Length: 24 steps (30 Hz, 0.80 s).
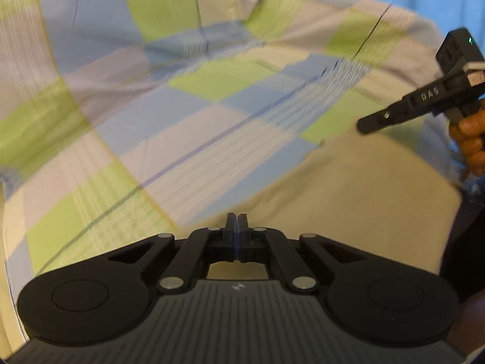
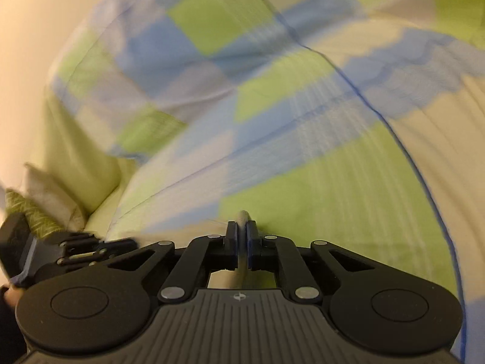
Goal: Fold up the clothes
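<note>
My right gripper [image 2: 241, 230] is pinched onto a thin fold of the checked cloth [image 2: 303, 166], whose edge pokes up between the two fingers. The cloth, in green, blue and pale squares, spreads blurred over a cream surface [image 2: 27, 45]. At lower left I see my left gripper [image 2: 69, 251], close beside a patterned cushion [image 2: 33, 209].

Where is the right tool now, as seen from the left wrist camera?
The right tool enters from the right edge, held by a hand, with its tip over the checked cloth beside the plain beige fabric.
</note>
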Tool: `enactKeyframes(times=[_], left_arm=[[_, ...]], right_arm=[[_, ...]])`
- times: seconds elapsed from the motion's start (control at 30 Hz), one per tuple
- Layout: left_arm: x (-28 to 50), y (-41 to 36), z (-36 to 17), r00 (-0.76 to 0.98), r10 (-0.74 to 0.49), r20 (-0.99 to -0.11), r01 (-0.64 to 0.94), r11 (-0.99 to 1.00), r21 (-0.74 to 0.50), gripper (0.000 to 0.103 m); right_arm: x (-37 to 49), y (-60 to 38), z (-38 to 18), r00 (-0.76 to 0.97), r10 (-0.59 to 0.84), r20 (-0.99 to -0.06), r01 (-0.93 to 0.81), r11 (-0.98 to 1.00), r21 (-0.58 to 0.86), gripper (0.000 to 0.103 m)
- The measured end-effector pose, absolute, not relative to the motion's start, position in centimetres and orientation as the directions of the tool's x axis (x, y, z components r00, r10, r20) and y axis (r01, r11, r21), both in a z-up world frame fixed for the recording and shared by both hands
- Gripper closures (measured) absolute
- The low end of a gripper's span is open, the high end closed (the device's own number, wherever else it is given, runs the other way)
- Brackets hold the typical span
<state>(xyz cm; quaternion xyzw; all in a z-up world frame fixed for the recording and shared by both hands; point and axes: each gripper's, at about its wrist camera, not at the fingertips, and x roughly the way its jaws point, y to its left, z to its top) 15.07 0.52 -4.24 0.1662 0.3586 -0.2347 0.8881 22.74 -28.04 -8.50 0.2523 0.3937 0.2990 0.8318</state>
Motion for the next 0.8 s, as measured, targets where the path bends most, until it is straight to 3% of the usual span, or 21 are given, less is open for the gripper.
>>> enactKeyframes(times=[0.2, 0.3, 0.43, 0.47, 0.5, 0.57, 0.6, 0.67, 0.7, 0.8], left_arm=[[15.1, 0.0, -3.2, 0.663, -0.344, -0.665, 0.537, 0.837, 0.102, 0.100], [15.3, -0.8, -2.3, 0.664, -0.384, -0.641, 0.557, 0.827, 0.080, 0.084], [15.8, -2.9, -2.4, 0.617, -0.437, -0.654, 0.628, 0.774, 0.076, 0.068], [16.1, -3.5, -2.7, 0.605, -0.437, -0.666, 0.644, 0.760, 0.086, 0.058], [16.3, -4.0, -3.1, 0.588, -0.442, -0.678, 0.660, 0.747, 0.086, 0.052], [16.9, -4.3, -4.0, 0.551, -0.454, -0.701, 0.673, 0.738, 0.051, 0.056], [17.2, -4.3, -4.3, 0.529, -0.462, -0.712, 0.679, 0.733, 0.029, 0.065], [17.0, -4.1, -4.3, 0.501, -0.486, -0.716, 0.691, 0.723, -0.008, 0.095], [16.6, -4.1, -4.2, 0.502, -0.480, -0.719, 0.693, 0.721, 0.003, 0.103], [15.2, -4.1, -4.0, 0.526, -0.437, -0.729, 0.689, 0.722, 0.064, 0.103]], right_arm=[[22.6, -28.5, -8.8, 0.537, 0.670, -0.513, -0.273, 0.713, 0.646, 0.086], [22.9, -28.5, -8.6, 0.547, 0.672, -0.500, -0.264, 0.705, 0.658, 0.075], [23.0, -28.8, -8.7, 0.526, 0.698, -0.486, -0.254, 0.674, 0.693, 0.075], [23.0, -28.9, -8.7, 0.520, 0.705, -0.482, -0.255, 0.667, 0.700, 0.081], [23.1, -28.8, -8.6, 0.513, 0.711, -0.480, -0.258, 0.662, 0.704, 0.095], [23.1, -28.5, -8.6, 0.500, 0.721, -0.480, -0.272, 0.657, 0.703, 0.095], [23.3, -28.4, -8.6, 0.490, 0.735, -0.468, -0.277, 0.640, 0.717, 0.095], [23.5, -28.5, -8.7, 0.466, 0.777, -0.424, -0.283, 0.585, 0.760, 0.096], [23.6, -28.5, -8.8, 0.460, 0.786, -0.413, -0.280, 0.570, 0.772, 0.096], [23.7, -28.4, -9.0, 0.488, 0.713, -0.504, -0.255, 0.668, 0.699, 0.096]])
